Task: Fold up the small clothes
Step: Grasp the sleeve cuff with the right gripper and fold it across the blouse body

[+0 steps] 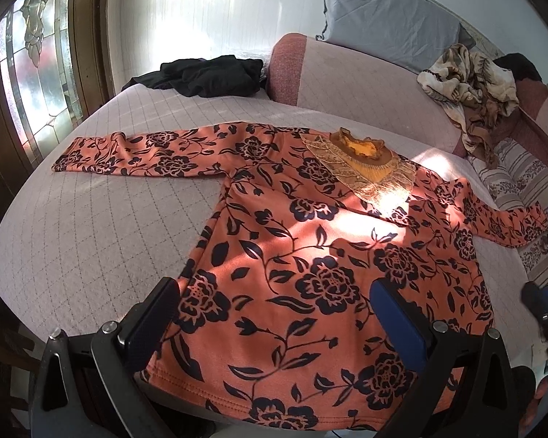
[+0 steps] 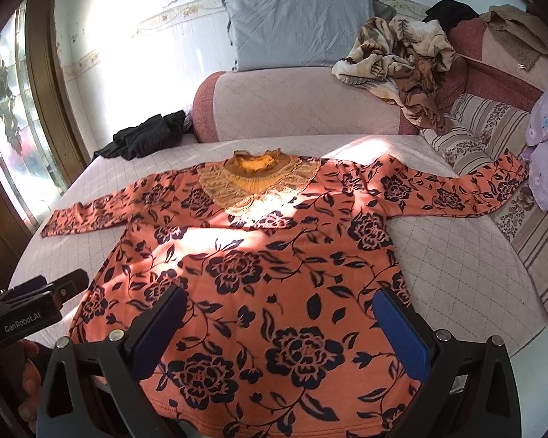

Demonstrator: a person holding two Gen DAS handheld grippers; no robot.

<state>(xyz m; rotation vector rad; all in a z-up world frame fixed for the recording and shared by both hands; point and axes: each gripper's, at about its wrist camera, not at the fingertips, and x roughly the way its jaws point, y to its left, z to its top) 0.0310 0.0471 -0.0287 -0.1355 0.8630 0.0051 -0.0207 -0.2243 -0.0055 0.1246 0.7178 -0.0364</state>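
Floral long-sleeved top (image 1: 310, 255) spread flat on quilted bed (image 1: 91, 226)

Left gripper (image 1: 274, 314) and right gripper (image 2: 277, 321) at 6 o'clock above hem; both jaws apart, empty.

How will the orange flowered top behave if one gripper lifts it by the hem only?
The orange flowered top lies flat and thin on the bed, so it will probably hang limp and bunch rather than keep its shape. Both spread sleeves would likely drag and trail. Its lace collar looks delicate and might snag.
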